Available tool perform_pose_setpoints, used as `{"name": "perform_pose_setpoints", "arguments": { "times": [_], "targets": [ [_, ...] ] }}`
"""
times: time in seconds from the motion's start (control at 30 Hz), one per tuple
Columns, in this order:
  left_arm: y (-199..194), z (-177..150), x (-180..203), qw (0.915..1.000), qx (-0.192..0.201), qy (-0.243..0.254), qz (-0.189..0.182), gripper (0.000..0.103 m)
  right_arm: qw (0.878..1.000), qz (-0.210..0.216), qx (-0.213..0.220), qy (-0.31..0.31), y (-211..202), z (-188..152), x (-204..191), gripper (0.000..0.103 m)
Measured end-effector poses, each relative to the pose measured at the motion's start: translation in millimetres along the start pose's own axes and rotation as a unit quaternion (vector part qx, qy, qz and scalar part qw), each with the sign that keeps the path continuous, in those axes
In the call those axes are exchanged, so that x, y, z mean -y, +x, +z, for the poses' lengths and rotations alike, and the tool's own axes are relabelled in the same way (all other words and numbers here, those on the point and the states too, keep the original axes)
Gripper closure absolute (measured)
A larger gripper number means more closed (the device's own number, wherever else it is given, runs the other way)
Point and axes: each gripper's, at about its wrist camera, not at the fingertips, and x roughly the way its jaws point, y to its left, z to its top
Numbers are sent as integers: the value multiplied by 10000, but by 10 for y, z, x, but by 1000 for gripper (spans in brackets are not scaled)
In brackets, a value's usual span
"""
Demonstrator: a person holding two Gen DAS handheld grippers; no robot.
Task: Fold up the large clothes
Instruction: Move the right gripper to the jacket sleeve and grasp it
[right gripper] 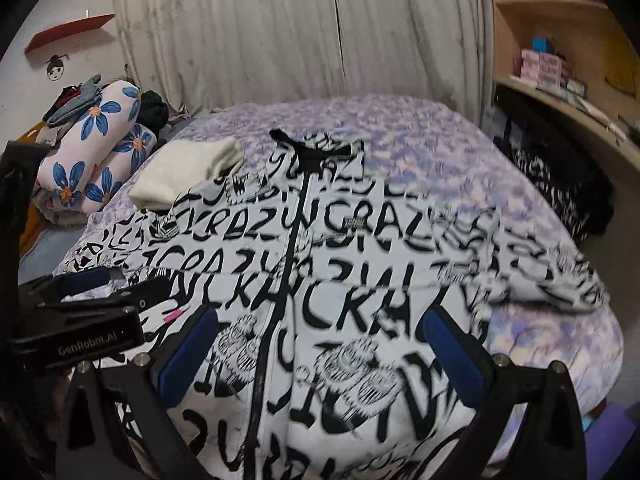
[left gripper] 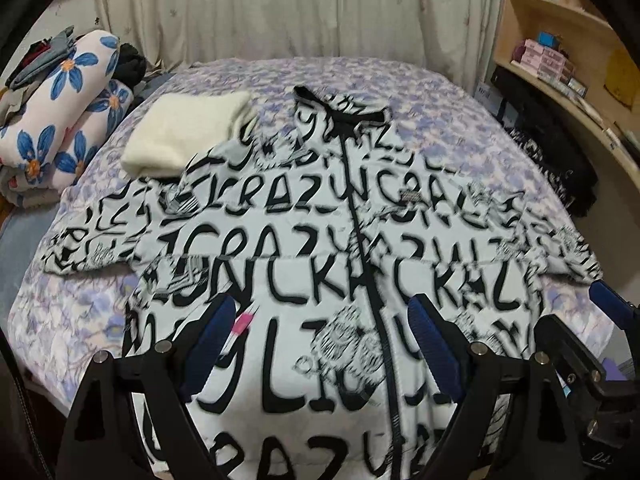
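A white padded jacket [left gripper: 280,240] printed with black lettering lies spread front-up on the bed, sleeves out to both sides, its black zip [left gripper: 356,200] running down the middle. My left gripper [left gripper: 320,340] hovers open over the jacket's lower left part, nothing between its blue pads [left gripper: 212,332]. A small pink tag [left gripper: 242,324] shows beside the left pad. In the right wrist view the same jacket [right gripper: 360,260] fills the bed. My right gripper [right gripper: 320,356] is open above its lower part, right of the zip [right gripper: 288,240]. The left gripper [right gripper: 80,288] appears at that view's left edge.
A folded cream garment [left gripper: 188,132] rests on the bed [left gripper: 440,92] by the jacket's left shoulder. Rolled floral bedding [left gripper: 68,108] with clothes on top sits at the left. Wooden shelves [left gripper: 560,40] and a dark patterned item [left gripper: 560,164] stand to the right. A curtain [left gripper: 280,8] hangs behind.
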Motion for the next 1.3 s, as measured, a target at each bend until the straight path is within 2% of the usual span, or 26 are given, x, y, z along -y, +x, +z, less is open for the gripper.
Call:
{"name": "perform_pose_setpoints", "arguments": {
  "times": [0.2, 0.33, 0.43, 0.5, 0.6, 0.87, 0.97, 1.07, 1.23, 1.3],
  "targets": [
    [-83, 371, 337, 9985, 464, 293, 25, 16, 9979, -472, 429, -143, -141, 353, 219, 0],
    [-81, 586, 561, 9961, 743, 460, -127, 16, 9902, -920, 1032, -178, -266, 549, 463, 0],
    [-69, 712, 714, 9928, 1013, 507, -389, 16, 9826, -1323, 1254, -344, -279, 699, 635, 0],
    [-50, 774, 841, 9891, 1277, 561, -481, 16, 9832, -1279, 1268, -312, -279, 755, 797, 0],
    [23, 830, 1062, 9832, 1626, 760, -341, 15, 9854, -1244, 1158, -29, -225, 811, 1041, 0],
    [515, 916, 1637, 9833, 1391, 1069, -480, 15, 9837, -1497, 826, 558, 138, 643, 1638, 0],
    [738, 903, 1841, 9826, 1240, 1163, -750, 15, 9827, -1562, 596, 792, 320, 519, 1877, 0],
    [940, 859, 2050, 9798, 1159, 1383, -861, 15, 9790, -1734, 389, 999, 500, 378, 2092, 0],
    [1268, 744, 2371, 9758, 785, 1659, -1189, 15, 9722, -1819, 121, 1469, 733, 174, 2435, 0],
    [1365, 698, 2478, 9751, 735, 1760, -1133, 15, 9683, -1802, 16, 1728, 799, 93, 2591, 0]
  ]
}}
